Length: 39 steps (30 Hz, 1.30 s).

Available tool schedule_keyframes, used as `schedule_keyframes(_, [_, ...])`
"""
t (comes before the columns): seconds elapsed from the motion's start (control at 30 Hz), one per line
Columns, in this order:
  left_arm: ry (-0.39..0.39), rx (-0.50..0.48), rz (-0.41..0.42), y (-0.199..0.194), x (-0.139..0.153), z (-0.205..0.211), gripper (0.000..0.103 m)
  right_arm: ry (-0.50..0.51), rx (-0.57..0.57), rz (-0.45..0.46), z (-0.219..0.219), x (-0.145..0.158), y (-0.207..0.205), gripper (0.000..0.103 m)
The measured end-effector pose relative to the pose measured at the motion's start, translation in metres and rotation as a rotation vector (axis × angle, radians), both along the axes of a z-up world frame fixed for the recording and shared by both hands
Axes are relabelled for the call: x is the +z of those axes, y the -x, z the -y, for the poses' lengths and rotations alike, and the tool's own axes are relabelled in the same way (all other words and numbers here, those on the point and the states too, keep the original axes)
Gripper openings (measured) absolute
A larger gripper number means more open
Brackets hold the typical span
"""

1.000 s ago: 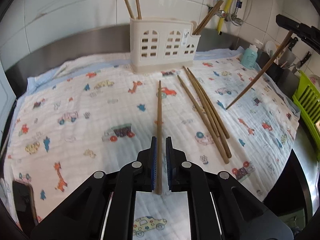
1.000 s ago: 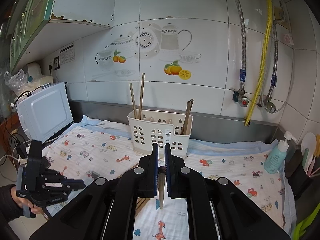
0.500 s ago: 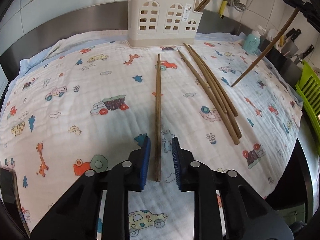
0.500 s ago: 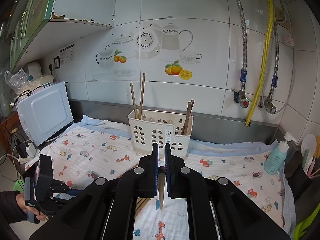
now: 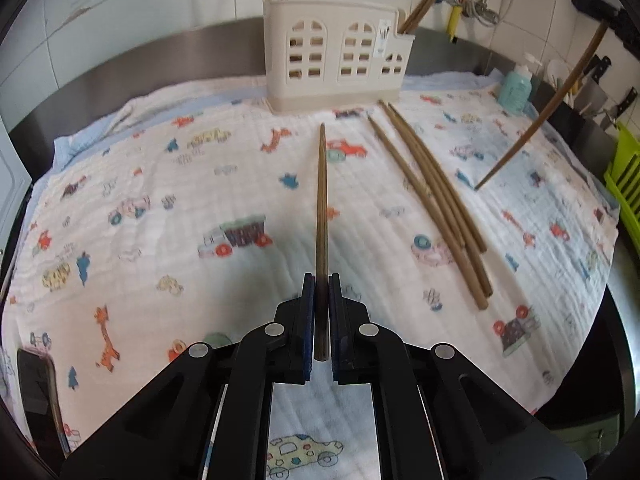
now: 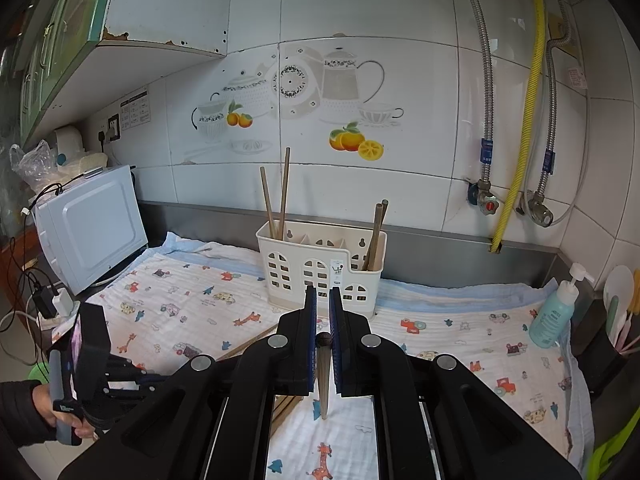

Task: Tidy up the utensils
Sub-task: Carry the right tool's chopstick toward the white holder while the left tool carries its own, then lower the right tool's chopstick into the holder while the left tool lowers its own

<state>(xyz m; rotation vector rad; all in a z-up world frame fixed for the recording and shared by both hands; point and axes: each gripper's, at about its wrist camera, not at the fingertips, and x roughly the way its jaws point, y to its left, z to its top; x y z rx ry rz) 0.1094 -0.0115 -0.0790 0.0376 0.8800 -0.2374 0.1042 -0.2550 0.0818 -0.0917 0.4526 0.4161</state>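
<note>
A cream utensil holder [image 5: 338, 70] stands at the back of the printed cloth, with chopsticks in its left and right compartments; it also shows in the right wrist view [image 6: 320, 266]. My left gripper [image 5: 321, 280] is shut on a dark wooden chopstick [image 5: 321, 200] that points toward the holder. Three loose chopsticks [image 5: 434, 200] lie on the cloth to its right. My right gripper [image 6: 322, 292] is shut on another chopstick [image 6: 323, 380], held high and pointing tip-down; that chopstick shows at the right of the left wrist view [image 5: 540, 120].
A teal soap bottle [image 6: 554, 316] and a green rack [image 5: 626, 172] stand at the right. A white microwave [image 6: 90, 228] stands at the left. Pipes and valves [image 6: 516, 200] run down the tiled wall. A black phone [image 5: 38, 400] lies at the cloth's front left.
My left gripper opened around the lying chopstick half a second ago and has now shut on it and lifted slightly. The right gripper has held still with its chopstick.
</note>
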Motion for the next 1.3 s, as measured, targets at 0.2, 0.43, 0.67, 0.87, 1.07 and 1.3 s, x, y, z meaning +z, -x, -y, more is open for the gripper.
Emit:
schedule_keyframes(0.2, [0.053,0.020,0.107,-0.006,0.035,-0.005,0.005,-0.004,-0.001,0.002,-0.002,0.001,0.000,0.006])
schedule_keyframes(0.43, [0.085,0.016,0.208,-0.024,0.063,0.000,0.005,-0.013,-0.004,0.003,-0.003,0.001,-0.004,0.006])
schedule_keyframes(0.67, [0.098,0.005,0.256,-0.035,0.079,0.005,0.005,-0.011,0.000,0.003,-0.004,0.002,-0.009,0.006])
schedule_keyframes(0.87, [0.106,-0.009,0.271,-0.041,0.094,0.004,0.005,-0.004,0.027,-0.003,-0.009,0.008,-0.018,0.006])
schedule_keyframes(1.07, [0.095,-0.029,0.300,-0.051,0.118,0.003,0.005,-0.026,0.058,0.009,-0.012,0.035,-0.036,0.006])
schedule_keyframes(1.3, [0.067,-0.047,0.332,-0.068,0.144,0.005,0.005,-0.086,0.068,0.080,-0.013,0.095,-0.069,0.006])
